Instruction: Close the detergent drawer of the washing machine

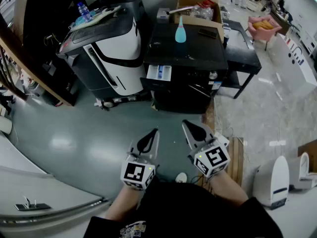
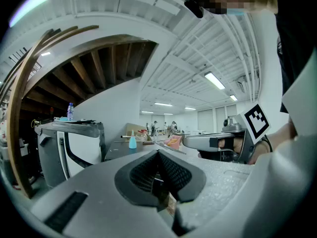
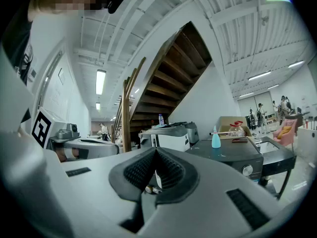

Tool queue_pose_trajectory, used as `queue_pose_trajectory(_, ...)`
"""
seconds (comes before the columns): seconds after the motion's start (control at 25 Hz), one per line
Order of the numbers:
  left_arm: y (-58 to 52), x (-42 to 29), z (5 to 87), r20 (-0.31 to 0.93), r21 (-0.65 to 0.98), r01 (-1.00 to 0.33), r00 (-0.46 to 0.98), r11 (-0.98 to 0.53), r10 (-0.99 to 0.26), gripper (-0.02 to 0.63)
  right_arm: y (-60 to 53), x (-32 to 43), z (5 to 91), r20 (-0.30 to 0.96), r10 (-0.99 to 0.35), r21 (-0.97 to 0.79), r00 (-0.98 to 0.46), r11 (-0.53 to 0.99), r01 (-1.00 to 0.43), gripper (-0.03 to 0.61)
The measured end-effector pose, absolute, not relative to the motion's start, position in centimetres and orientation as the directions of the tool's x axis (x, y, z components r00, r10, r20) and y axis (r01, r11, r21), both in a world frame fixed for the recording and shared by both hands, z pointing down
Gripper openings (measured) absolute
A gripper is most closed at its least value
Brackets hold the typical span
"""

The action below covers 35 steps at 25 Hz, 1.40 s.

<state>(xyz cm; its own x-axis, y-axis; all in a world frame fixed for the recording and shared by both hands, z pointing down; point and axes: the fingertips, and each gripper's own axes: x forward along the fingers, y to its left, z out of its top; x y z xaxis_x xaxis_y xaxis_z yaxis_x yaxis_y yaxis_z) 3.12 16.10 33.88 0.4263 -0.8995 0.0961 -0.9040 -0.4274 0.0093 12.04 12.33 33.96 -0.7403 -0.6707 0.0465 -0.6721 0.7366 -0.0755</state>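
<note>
- Washer [image 1: 185, 66]: dark, standing across the grey floor [image 1: 74, 133] from the person.
- Drawer [image 1: 159, 73]: at the washer's upper front left, pulled out and open, with its white and blue inside showing.
- Blue bottle [image 1: 181, 29]: upright on the washer's top.
- Left gripper [image 1: 154, 132]: jaws pressed together with nothing between them, held low and aimed towards the washer.
- Right gripper [image 1: 186, 125]: jaws likewise closed and empty, near the left one and roughly level.
- Both grippers are well apart from the drawer and touch nothing.
- White-and-black machine [image 1: 106, 43]: just left of the washer, with a water bottle [image 1: 84, 11] on top.
- Cardboard box [image 1: 198, 6]: behind the washer.
- Black table [image 1: 245, 58]: to the washer's right.
</note>
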Motion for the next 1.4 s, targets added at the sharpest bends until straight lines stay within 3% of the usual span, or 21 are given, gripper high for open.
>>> queue_pose_trajectory(0.84,15.8,5.4,33.9,0.124,-0.007,-0.917,0.395,-0.399,-0.910,0.005,12.9,14.4,33.7,0.005,-0.638,-0.069,-0.770,0.768,-0.637,0.002)
queue_pose_trajectory(1.4,10.6,1.3,34.3,0.116,0.020,-0.894,0.447,-0.448,-0.887,0.005,8.1,10.5,34.2,0.026,-0.672,-0.084,-0.740,0.736,-0.672,0.002)
